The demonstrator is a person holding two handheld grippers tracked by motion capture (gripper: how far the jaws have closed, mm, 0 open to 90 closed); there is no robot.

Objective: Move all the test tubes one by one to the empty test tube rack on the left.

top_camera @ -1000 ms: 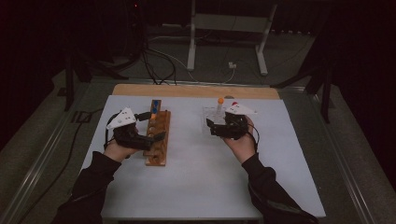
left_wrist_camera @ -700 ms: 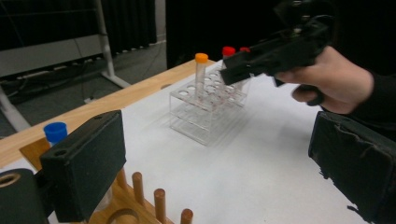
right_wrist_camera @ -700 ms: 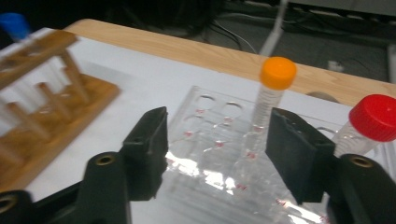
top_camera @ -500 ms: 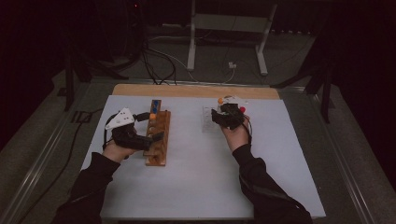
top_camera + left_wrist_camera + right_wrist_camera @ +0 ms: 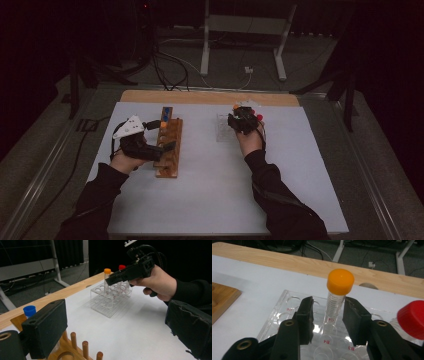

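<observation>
Clear plastic tube with an orange screw cap (image 5: pixel 338 293) is standing upright in a clear acrylic rack (image 5: pixel 287 310) with round wells and red well labels. Printed graduation lines are showing down the tube wall. The rack is sitting on the white table surface (image 5: pixel 210 195), toward its far right part, near the bare wooden far edge.

Right gripper (image 5: pixel 328 315) is hovering over the rack with its black jaws parted, one either side of the tube; the right jaw is lying just beside the wall, contact not discernible. A second tube with a red cap (image 5: pixel 412 318) is standing just beside it.

Left gripper (image 5: pixel 159 144) is resting with its jaws spread wide around a wooden peg rack (image 5: pixel 169 146), which is holding a blue-capped tube (image 5: pixel 29 311) at its far end.
</observation>
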